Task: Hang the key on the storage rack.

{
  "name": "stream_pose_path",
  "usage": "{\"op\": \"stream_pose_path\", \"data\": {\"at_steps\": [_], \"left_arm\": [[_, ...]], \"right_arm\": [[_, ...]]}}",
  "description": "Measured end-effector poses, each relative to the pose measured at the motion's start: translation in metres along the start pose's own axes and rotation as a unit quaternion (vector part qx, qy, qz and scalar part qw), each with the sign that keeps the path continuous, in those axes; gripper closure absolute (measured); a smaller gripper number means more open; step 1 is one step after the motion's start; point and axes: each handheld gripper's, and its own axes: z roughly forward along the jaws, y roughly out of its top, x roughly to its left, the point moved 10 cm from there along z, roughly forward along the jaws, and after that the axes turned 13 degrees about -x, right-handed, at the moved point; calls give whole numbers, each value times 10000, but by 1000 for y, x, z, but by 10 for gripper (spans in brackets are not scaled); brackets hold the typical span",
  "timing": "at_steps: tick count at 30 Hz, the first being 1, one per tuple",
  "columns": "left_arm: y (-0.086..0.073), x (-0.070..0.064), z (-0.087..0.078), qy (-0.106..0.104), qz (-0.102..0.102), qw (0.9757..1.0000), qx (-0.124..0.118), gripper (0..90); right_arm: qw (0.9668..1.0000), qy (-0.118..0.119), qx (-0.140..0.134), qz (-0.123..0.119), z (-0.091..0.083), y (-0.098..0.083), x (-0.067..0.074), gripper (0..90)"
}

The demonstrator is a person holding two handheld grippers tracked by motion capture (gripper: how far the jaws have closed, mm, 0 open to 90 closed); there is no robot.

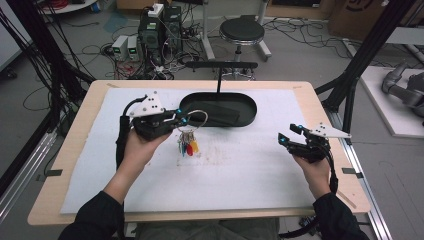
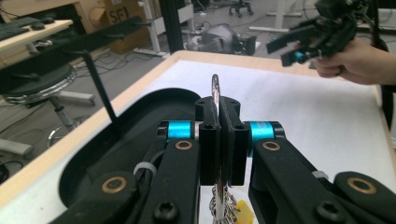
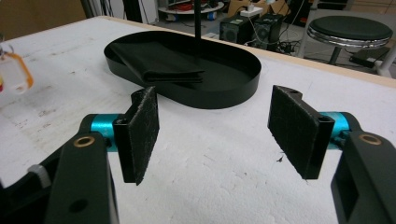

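My left gripper (image 1: 183, 119) is shut on a metal key ring (image 1: 198, 118), held above the white mat near the tray's left end. A bunch of keys with coloured tags (image 1: 187, 145) hangs below it on a chain. In the left gripper view the ring (image 2: 215, 88) stands edge-on between the closed pads, with the chain and a yellow tag (image 2: 243, 211) beneath. My right gripper (image 1: 286, 135) is open over the mat's right side, nothing between its pads (image 3: 144, 133). A black oval tray (image 1: 249, 111) with a folded black cloth (image 3: 161, 67) and an upright post lies at the back.
The white mat (image 1: 240, 170) covers most of the wooden table. A black T-shaped stand (image 1: 220, 66) rises from the tray. A round stool (image 1: 242, 31), computers and cables sit on the floor beyond the far edge. A clear orange-rimmed tag (image 3: 14, 70) hangs at the left in the right gripper view.
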Motion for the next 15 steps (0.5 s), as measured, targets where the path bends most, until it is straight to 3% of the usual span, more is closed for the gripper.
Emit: {"op": "stream_pose_path", "data": {"at_steps": [15], "left_arm": [[27,37,15,394,91,9991,-101,864]], "right_arm": [[10000,-2,0,-13,1,0,0,343]]}}
